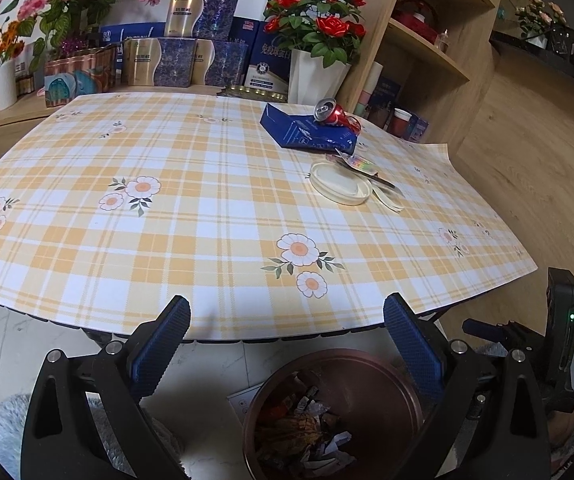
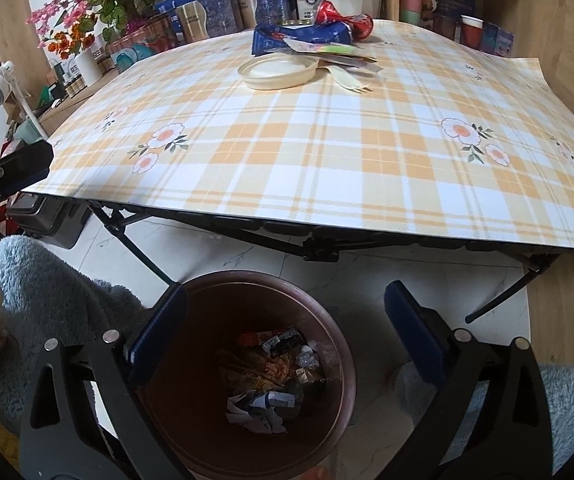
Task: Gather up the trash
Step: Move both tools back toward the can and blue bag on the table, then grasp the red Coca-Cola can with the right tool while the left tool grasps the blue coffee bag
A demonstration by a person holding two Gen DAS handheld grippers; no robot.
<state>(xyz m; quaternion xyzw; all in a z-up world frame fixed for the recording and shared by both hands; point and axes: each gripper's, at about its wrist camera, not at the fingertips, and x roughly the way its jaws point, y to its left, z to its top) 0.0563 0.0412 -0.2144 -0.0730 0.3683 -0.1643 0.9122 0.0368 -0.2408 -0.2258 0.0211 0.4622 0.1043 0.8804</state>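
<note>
A brown bin [image 2: 343, 376] stands on the floor before the table, with crumpled wrappers and paper [image 2: 271, 376] inside. My right gripper [image 2: 287, 332] hangs open over it, nothing between its fingers. My left gripper [image 1: 287, 340] is open too, above the bin [image 1: 399, 396] and the table's near edge. On the far right of the checked tablecloth [image 1: 167, 240] lie a crushed red can [image 1: 333, 114] on a flattened blue carton [image 1: 307, 130], a cream round lid [image 1: 341, 182], a shiny wrapper [image 1: 361, 164] and a cream plastic fork [image 2: 351, 78].
Boxes, a white vase of red roses [image 1: 315, 68] and other flower pots line the wall behind the table. A wooden shelf unit [image 1: 427, 40] stands to the right. A fluffy blue-grey sleeve [image 2: 47, 288] shows at the left of the right wrist view.
</note>
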